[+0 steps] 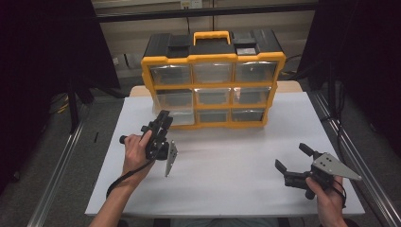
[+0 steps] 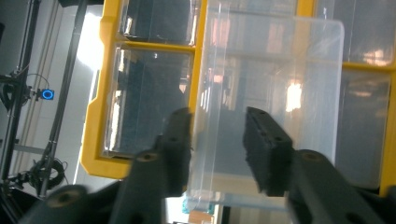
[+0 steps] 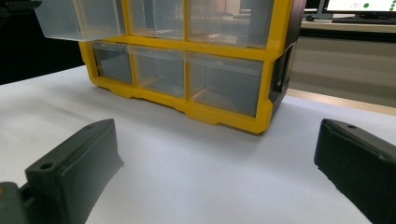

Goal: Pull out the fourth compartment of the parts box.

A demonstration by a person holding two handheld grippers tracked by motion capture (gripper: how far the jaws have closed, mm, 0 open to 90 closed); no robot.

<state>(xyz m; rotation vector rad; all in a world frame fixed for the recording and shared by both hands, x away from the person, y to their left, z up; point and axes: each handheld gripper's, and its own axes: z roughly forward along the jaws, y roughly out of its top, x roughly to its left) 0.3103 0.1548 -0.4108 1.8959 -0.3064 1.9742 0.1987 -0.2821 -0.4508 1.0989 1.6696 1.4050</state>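
White paper covers the table [image 1: 227, 175], with dark curtains hanging to either side and a yellow-and-black drawer cabinet [image 1: 213, 78] standing at the far edge, its yellow carry handle on top. I hold my left gripper [image 1: 163, 120] turned on its side at the cabinet's bottom-left corner, where a clear plastic drawer [image 2: 271, 107] stands pulled part-way out of its slot. In the left gripper view, my two black jaws sit either side of the drawer's front lip, one pad close against the clear wall, the other standing off it with a gap showing; the jaws are narrowly parted and not clamped. My right gripper [image 1: 293, 163] rests low over the paper at the near right of the table, well apart from the cabinet, its jaws spread wide with nothing between them. From the right gripper view, the pulled-out drawer [image 3: 79, 18] juts forward at the upper left of the cabinet face.
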